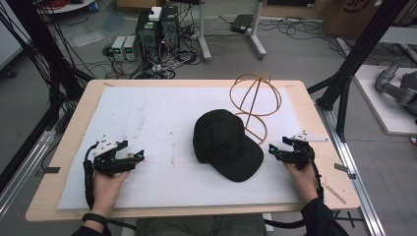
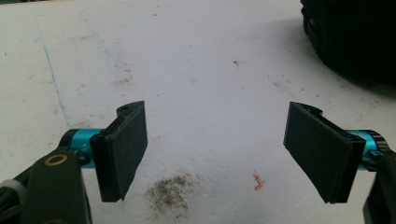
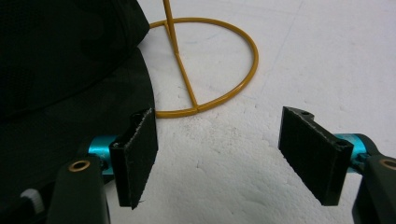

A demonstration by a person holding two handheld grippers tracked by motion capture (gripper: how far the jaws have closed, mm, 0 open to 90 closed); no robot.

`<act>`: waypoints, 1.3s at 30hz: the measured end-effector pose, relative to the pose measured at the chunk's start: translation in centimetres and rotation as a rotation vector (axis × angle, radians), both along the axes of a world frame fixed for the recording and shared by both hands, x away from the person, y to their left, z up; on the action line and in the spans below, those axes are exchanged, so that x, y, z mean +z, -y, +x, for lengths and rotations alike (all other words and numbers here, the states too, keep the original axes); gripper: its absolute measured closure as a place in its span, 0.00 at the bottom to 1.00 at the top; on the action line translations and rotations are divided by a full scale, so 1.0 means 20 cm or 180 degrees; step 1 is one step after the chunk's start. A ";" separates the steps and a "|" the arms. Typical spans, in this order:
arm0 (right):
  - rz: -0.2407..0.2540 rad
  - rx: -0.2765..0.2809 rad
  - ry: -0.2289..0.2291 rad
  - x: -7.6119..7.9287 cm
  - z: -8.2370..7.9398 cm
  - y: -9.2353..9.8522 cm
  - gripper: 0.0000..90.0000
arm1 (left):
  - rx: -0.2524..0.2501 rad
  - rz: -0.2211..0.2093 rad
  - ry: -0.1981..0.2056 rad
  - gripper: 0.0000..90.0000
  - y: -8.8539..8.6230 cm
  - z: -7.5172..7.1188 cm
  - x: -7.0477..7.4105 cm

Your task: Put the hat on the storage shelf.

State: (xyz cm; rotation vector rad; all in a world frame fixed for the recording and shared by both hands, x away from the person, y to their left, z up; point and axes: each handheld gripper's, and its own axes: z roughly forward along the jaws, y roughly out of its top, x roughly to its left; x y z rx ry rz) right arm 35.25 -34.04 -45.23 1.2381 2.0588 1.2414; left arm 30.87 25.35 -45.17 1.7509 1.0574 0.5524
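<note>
A black cap [image 1: 224, 143] lies flat on the white mat [image 1: 162, 118] in the middle of the table, its brim pointing to the front right. Behind it stands a yellow wire hat stand [image 1: 255, 101] with a round base ring [image 3: 219, 70]. My left gripper [image 1: 136, 157] rests on the mat well left of the cap, jaws wide apart with bare mat between them [image 2: 215, 149]; the cap's edge [image 2: 350, 37] shows at the top right. My right gripper [image 1: 273, 149] is open just right of the brim [image 3: 70, 93], nothing between its jaws [image 3: 217, 154].
The wooden table [image 1: 74, 128] edges frame the mat. A dirt smudge [image 2: 170, 191] marks the mat near the left gripper. Beyond the table, computers and cables [image 1: 157, 34] lie on the floor; black frame posts [image 1: 354, 59] stand at the right.
</note>
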 end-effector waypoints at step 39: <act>-0.0103 0.0050 -0.0036 0.00 0.01 -0.02 0.31 | -0.1262 -0.0413 0.0011 0.37 0.70 -0.03 0.26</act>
